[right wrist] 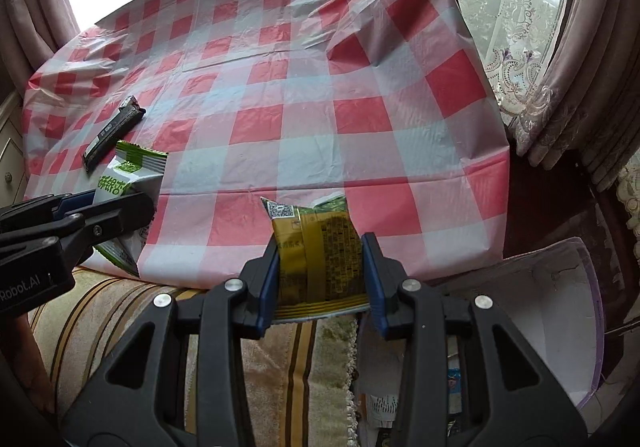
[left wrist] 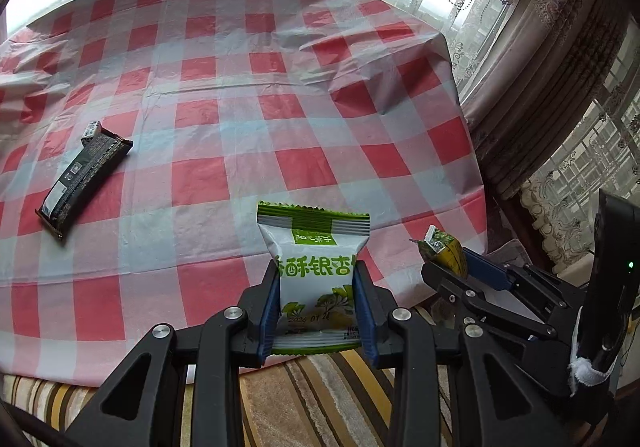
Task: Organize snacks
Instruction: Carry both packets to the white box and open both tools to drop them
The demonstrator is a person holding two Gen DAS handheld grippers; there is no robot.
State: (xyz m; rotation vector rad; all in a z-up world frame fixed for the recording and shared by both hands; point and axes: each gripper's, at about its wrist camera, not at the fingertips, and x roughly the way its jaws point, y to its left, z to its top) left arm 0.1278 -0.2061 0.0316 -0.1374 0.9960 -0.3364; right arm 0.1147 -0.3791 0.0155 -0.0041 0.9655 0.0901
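Left wrist view: the left gripper (left wrist: 316, 299) pinches a white-and-green foil snack pouch (left wrist: 314, 271) upright between its blue pads (left wrist: 269, 307) — held above the near edge of the red-and-white checked tablecloth (left wrist: 248, 119). A dark wrapped snack bar (left wrist: 82, 183) lies flat on the cloth, well apart to the left.

Right wrist view: the right gripper (right wrist: 320, 279) clamps a yellow-and-green snack packet (right wrist: 318, 255) between its fingers (right wrist: 374, 275) — back side facing the camera, over the cloth's near edge.
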